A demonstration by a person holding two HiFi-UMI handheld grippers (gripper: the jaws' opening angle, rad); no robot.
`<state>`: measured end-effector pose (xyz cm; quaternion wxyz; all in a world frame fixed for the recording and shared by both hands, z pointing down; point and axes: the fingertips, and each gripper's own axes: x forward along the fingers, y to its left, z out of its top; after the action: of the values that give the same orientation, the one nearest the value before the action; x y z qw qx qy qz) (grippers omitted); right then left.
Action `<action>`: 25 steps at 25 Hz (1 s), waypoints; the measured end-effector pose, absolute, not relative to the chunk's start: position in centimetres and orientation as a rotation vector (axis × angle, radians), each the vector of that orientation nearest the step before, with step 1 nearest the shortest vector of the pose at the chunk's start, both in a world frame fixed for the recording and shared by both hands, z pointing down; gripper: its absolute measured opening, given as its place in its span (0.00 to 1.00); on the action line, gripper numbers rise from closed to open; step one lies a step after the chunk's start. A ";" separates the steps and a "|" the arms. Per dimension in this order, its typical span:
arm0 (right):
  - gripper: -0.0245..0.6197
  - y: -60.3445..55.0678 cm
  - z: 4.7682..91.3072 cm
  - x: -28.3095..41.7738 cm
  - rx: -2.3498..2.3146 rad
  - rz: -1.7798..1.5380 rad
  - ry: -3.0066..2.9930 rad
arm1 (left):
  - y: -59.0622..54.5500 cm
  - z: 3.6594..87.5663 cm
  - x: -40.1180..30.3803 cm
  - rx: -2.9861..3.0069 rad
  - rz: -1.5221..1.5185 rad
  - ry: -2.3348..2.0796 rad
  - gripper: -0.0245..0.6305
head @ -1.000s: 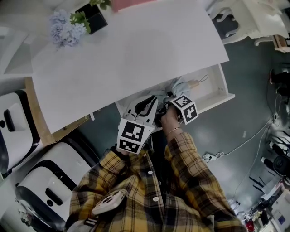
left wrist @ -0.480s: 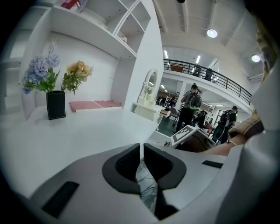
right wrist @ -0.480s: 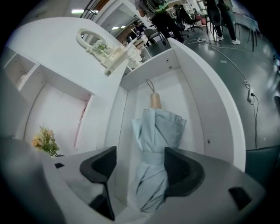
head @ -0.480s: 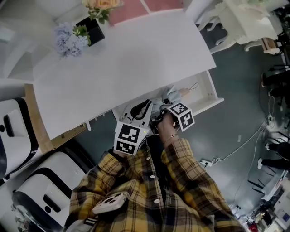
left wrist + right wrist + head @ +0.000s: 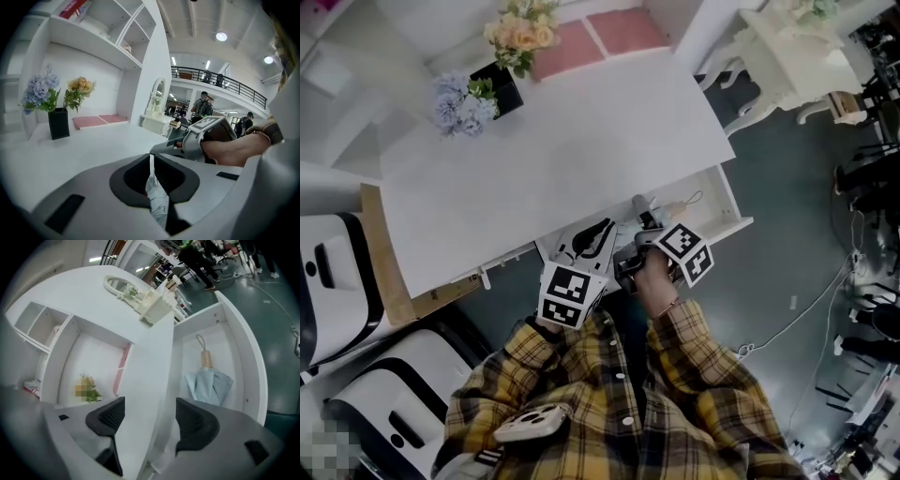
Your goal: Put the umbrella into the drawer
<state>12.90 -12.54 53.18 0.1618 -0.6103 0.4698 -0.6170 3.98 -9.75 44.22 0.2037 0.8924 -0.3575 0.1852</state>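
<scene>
One umbrella (image 5: 208,385) lies inside the one open drawer (image 5: 251,357) under the worktop (image 5: 553,150). Of the two tongs, the left tongs (image 5: 151,164) are closed on what looks like its pale fabric, and the right tongs (image 5: 150,416) gape empty. Best let go low, with no fabric overhanging the drawer front

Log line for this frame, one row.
umbrella: lying in open drawer | left gripper: shut on umbrella cloth | right gripper: open, empty
</scene>
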 end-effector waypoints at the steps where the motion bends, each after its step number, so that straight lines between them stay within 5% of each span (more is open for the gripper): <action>1: 0.55 -12.9 51.9 12.6 -1.708 -1.746 1.382 | -9.8 43.9 3.9 2.495 0.512 -0.998 0.10; 13: 0.53 -14.6 36.5 12.3 -1.236 -1.499 1.715 | -10.1 36.4 4.0 2.587 0.361 -0.997 0.10; 25: 0.27 -9.8 21.8 8.3 -0.586 -1.002 2.273 | -8.8 29.1 4.0 2.652 0.185 -0.938 0.10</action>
<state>8.34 -9.76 21.82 0.2905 -0.2198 0.8521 -0.3758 4.00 -8.77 29.13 0.1603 0.9286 -0.3285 0.0647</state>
